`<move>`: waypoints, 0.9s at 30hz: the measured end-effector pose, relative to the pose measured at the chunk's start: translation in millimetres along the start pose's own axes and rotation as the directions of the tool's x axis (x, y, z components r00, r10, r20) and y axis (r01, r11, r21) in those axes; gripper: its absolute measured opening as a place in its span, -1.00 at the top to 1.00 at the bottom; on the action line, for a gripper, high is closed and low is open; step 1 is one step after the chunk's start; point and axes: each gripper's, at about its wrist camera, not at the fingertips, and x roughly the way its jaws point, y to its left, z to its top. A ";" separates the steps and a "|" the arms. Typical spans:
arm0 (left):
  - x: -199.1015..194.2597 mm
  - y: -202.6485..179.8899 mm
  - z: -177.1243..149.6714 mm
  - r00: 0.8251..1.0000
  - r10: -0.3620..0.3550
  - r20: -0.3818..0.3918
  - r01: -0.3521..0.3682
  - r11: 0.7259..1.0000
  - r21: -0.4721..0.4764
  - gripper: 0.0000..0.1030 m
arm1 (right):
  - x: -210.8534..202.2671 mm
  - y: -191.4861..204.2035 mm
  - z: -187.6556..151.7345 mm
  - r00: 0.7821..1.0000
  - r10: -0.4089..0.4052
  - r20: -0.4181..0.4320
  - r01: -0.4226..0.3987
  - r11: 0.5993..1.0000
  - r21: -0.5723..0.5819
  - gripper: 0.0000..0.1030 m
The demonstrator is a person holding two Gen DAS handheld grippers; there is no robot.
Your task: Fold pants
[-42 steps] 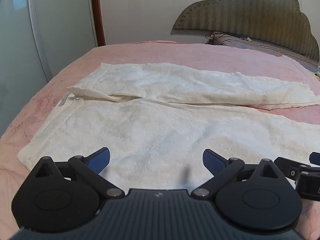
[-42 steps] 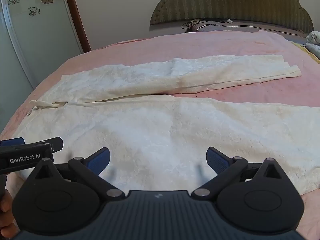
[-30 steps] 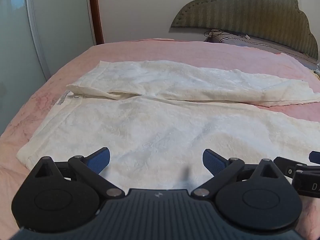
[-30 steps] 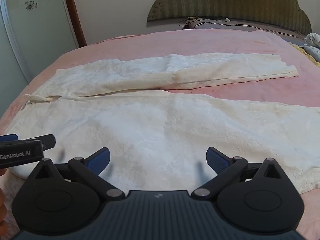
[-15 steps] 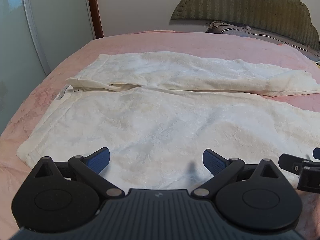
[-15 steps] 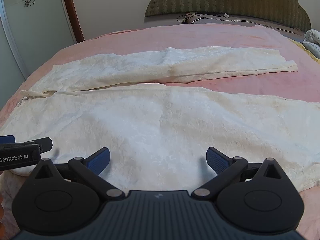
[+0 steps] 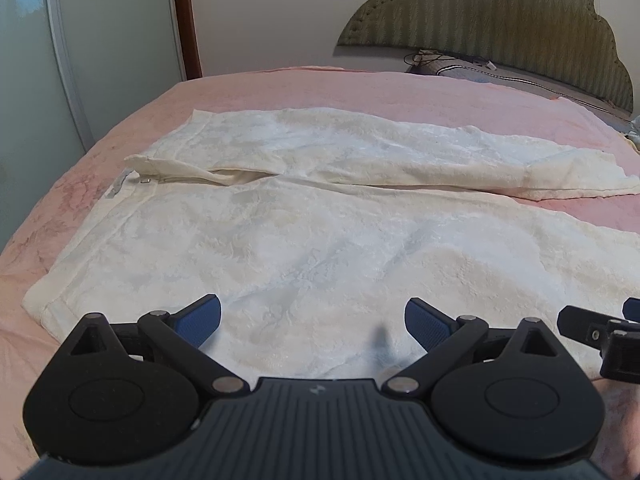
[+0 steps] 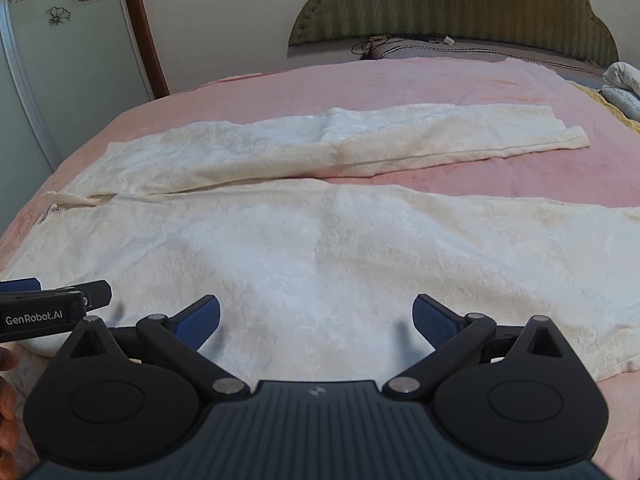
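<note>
Cream-white pants (image 7: 312,240) lie spread flat on the pink bed (image 7: 360,92), waistband to the left, both legs running right; they also show in the right wrist view (image 8: 320,248). The far leg (image 8: 360,148) lies apart from the near leg. My left gripper (image 7: 313,322) is open and empty, low over the near leg close to its front edge. My right gripper (image 8: 316,320) is open and empty, over the same near leg further right. Each gripper shows at the edge of the other's view.
A padded green headboard (image 8: 452,4) and a grey pillow (image 8: 460,48) stand at the far end. A wardrobe door (image 7: 100,48) and brown frame are on the left. White items (image 8: 622,84) lie at the bed's right edge.
Both grippers have drifted slightly over the near leg and stayed open. The pants have not moved.
</note>
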 end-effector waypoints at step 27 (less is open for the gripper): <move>5.4 2.2 -1.0 1.000 0.008 -0.026 -0.008 1.000 -0.002 -0.95 | -10.1 9.2 -2.3 0.991 -0.077 0.108 0.089 0.990 -0.113 -1.00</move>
